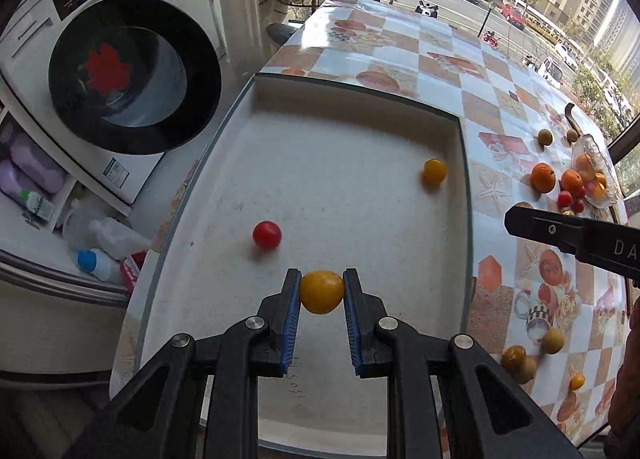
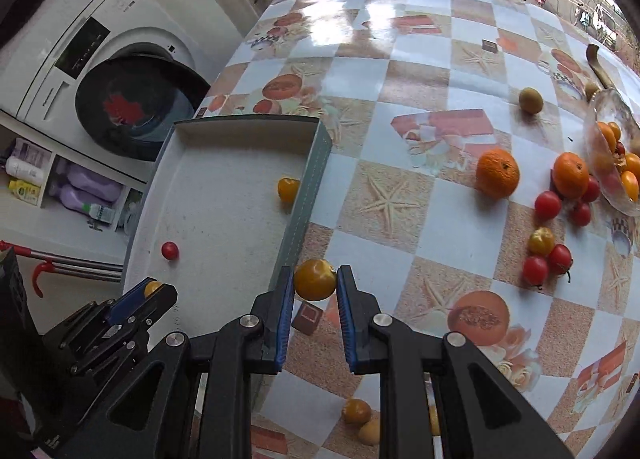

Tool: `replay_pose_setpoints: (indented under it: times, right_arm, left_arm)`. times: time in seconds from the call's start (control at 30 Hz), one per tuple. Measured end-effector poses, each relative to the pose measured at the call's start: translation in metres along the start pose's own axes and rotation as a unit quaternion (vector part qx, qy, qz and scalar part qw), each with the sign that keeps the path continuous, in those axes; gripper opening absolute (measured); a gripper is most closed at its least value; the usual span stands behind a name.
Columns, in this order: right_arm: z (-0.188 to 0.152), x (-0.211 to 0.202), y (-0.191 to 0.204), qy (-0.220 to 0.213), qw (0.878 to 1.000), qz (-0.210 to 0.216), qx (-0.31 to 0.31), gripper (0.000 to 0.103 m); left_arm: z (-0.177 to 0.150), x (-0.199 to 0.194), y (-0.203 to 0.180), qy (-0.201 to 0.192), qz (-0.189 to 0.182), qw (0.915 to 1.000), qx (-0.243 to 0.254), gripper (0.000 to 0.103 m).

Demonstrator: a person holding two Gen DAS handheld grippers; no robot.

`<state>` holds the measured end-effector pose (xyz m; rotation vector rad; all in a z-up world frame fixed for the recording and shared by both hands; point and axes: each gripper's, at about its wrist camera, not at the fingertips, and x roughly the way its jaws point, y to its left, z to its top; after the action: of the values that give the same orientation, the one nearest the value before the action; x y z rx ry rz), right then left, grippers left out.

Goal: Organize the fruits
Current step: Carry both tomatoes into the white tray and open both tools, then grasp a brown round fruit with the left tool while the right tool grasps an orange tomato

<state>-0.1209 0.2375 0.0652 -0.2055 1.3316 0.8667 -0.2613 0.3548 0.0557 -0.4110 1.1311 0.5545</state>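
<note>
My left gripper [image 1: 322, 291] is shut on a yellow tomato [image 1: 322, 292] and holds it over the near part of the white tray [image 1: 360, 99]. In the tray lie a red tomato [image 1: 267, 235] and another yellow tomato [image 1: 435, 171]. My right gripper [image 2: 314, 281] is shut on a yellow tomato [image 2: 315, 280] just right of the tray's wall [image 2: 308, 183], above the tablecloth. The left gripper shows in the right wrist view [image 2: 154, 289] at lower left. Two oranges [image 2: 497, 173] and several red tomatoes [image 2: 547, 205] lie on the table to the right.
A glass bowl [image 2: 612, 127] with fruit stands at the right edge. Small brown fruits [image 2: 531, 100] lie behind it, and more small fruits [image 2: 356, 411] lie near me. A washing machine [image 1: 120, 71] and bottles stand left of the table. A small brown cube [image 2: 307, 317] lies under my right gripper.
</note>
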Motion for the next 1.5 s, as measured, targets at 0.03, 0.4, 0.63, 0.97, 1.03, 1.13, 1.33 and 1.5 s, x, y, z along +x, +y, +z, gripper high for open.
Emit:
replay_pose_setpoints:
  times: [0.03,0.4,0.63,0.97,1.03,1.13,1.33,1.5]
  right_arm:
    - [0.003,0.005,0.008,0.003,1.000,0.003,-0.007,0.023]
    - [0.014,0.059,0.056,0.037,0.998,-0.004,-0.047,0.023]
    - [0.013,0.074,0.064,0.046,0.996,-0.028,-0.070,0.024]
    - [0.012,0.079,0.071,0.047,0.997,-0.006,-0.064,0.076]
    - [0.015,0.070,0.068,0.035,0.998,0.000,-0.056,0.081]
    - [0.019,0.052,0.058,0.015,0.999,0.008,-0.038,0.082]
    - [0.007,0.013,0.016,-0.019,1.000,-0.009,0.016,0.083]
    - [-0.026,-0.018,-0.036,-0.032,0.996,-0.049,0.066,0.083]
  left_arm:
    - [-0.002,0.003,0.007,0.002,0.006,1.0000,-0.004,0.022]
    - [-0.016,0.025,0.040,0.018,0.033,0.9992,-0.017,0.023]
    - [-0.021,0.030,0.034,0.019,0.043,0.9989,0.010,0.023]
    - [-0.021,0.024,0.030,-0.007,0.061,0.9972,0.043,0.084]
    - [-0.019,0.026,0.027,0.003,0.066,0.9964,0.053,0.084]
    - [-0.017,0.024,0.019,0.010,0.058,0.9961,0.066,0.084]
    - [-0.014,0.013,-0.014,0.005,0.046,0.9929,0.110,0.084]
    - [-0.011,0.001,-0.051,-0.003,0.020,0.9883,0.151,0.084]
